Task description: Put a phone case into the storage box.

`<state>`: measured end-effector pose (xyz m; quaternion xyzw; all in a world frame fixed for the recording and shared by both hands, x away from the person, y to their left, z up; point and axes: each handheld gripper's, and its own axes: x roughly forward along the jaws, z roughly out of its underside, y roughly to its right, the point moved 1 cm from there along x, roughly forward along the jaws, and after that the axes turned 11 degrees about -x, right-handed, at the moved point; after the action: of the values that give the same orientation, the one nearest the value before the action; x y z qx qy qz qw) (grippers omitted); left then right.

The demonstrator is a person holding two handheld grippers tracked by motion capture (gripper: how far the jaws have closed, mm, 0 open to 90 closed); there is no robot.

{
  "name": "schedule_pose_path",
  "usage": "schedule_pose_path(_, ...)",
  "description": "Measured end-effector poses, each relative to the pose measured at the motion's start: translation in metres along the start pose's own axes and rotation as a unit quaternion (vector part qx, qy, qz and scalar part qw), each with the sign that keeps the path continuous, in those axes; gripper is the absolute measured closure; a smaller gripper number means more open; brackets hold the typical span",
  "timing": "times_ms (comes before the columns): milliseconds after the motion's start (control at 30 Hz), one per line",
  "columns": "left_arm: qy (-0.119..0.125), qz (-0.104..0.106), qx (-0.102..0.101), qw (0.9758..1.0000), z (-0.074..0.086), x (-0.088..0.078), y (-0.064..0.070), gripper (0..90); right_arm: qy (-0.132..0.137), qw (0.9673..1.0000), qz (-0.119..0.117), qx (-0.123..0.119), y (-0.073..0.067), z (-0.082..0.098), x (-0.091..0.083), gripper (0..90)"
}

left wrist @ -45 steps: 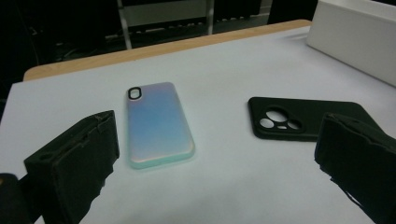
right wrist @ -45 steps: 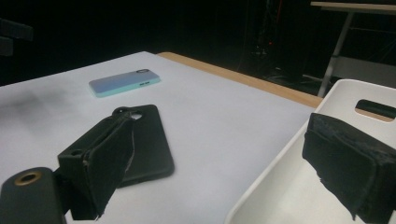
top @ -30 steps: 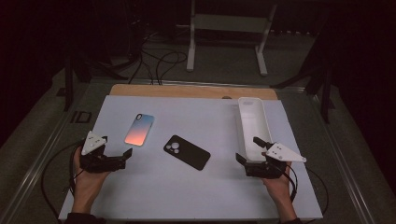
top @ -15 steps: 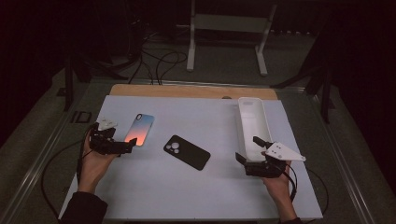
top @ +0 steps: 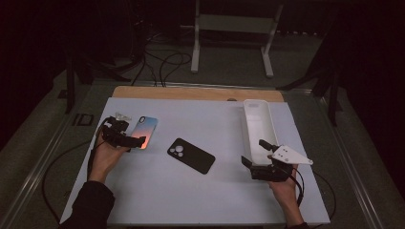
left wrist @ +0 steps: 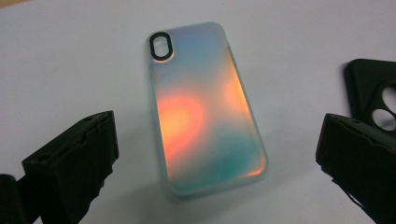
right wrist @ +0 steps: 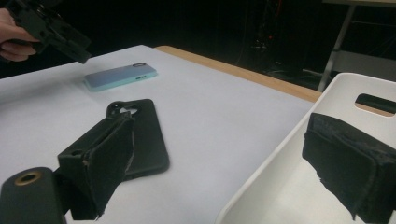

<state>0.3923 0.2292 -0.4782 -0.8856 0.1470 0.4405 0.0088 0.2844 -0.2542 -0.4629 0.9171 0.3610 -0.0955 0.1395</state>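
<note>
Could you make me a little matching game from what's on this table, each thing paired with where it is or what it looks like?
Things:
1. iridescent phone case
2. black phone case
3. white bin
4. left gripper

Descriptions:
A. long and open-topped, at the table's right
B. open, jaws either side of a case
C. mid-table, with round camera holes
D. orange and blue-green glow

Pairs: 1-D, 2-C, 3-A, 4-B

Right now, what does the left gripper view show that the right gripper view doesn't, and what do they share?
The left gripper view alone shows the colourful phone case from above, with its oval camera cutout, lying between open jaws. The right gripper view alone shows the white tray, the wooden table edge and the left gripper in a hand. Both show the colourful case, the black phone case and the white table surface.
</note>
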Motion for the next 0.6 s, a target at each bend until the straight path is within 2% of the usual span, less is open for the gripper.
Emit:
schedule_pose_path(367,-0.034,-0.013,-0.019,0.9992,-0.001,0.030,-0.003,0.4,0.002,1.0000,-0.001,0.002,0.001,0.000,0.000,9.1)
schedule_pose_path(600,-0.046,-0.017,-0.026,0.9984,-0.001,0.042,-0.004,0.5,0.000,1.0000,0.000,0.002,0.001,0.001,0.000,9.1)
